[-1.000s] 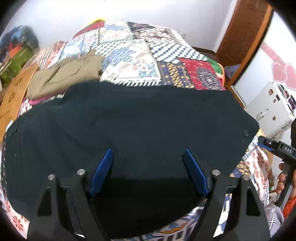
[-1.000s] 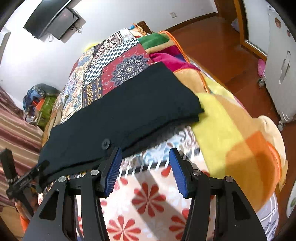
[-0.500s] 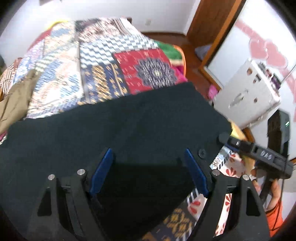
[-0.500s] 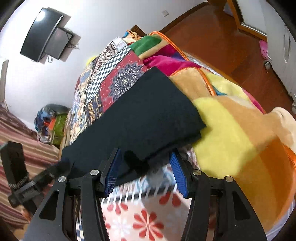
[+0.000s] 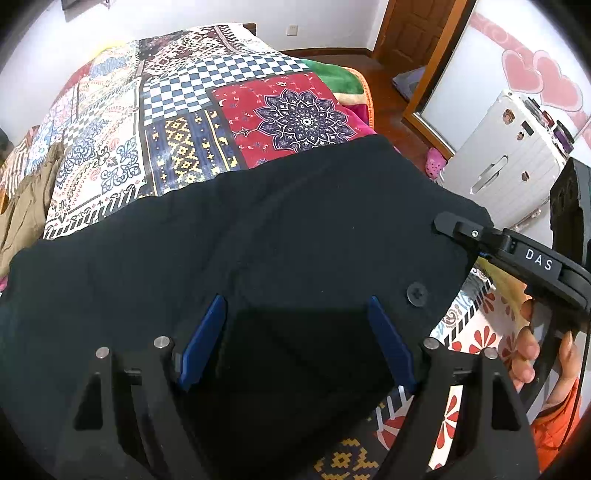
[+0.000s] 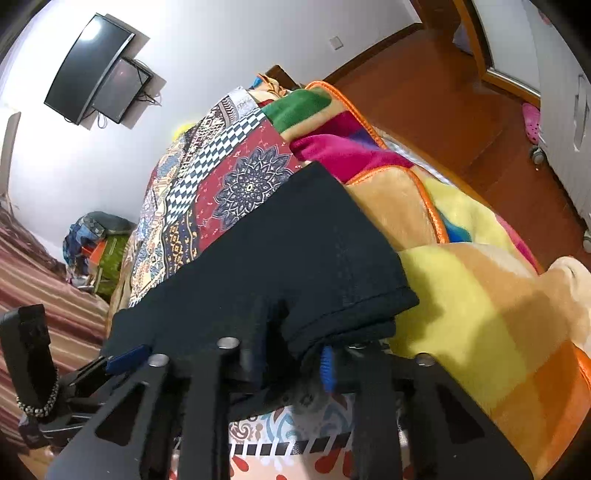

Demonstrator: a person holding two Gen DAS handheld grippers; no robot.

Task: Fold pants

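Observation:
Dark navy pants (image 5: 258,240) lie spread across the patchwork bed cover (image 5: 207,122), with a button (image 5: 416,294) near the right end. My left gripper (image 5: 295,332) is open, its blue pads just above the cloth near the front edge. In the right wrist view the pants (image 6: 295,251) drape over my right gripper (image 6: 291,354). Its jaws stand close together around the near edge of the cloth, one blue pad (image 6: 327,367) showing beneath it. The right gripper also shows in the left wrist view (image 5: 480,240) at the pants' right end.
Folded tan clothes (image 5: 26,206) lie at the bed's left. A yellow and orange blanket (image 6: 480,295) lies right of the pants. A white cabinet (image 5: 506,162), pink slipper (image 5: 434,162) and wooden door (image 5: 410,33) stand right of the bed. Two screens (image 6: 96,70) hang on the wall.
The right gripper moved forward onto the pants' near edge and closed on it. The left gripper swung right along the pants toward the button end, staying open.

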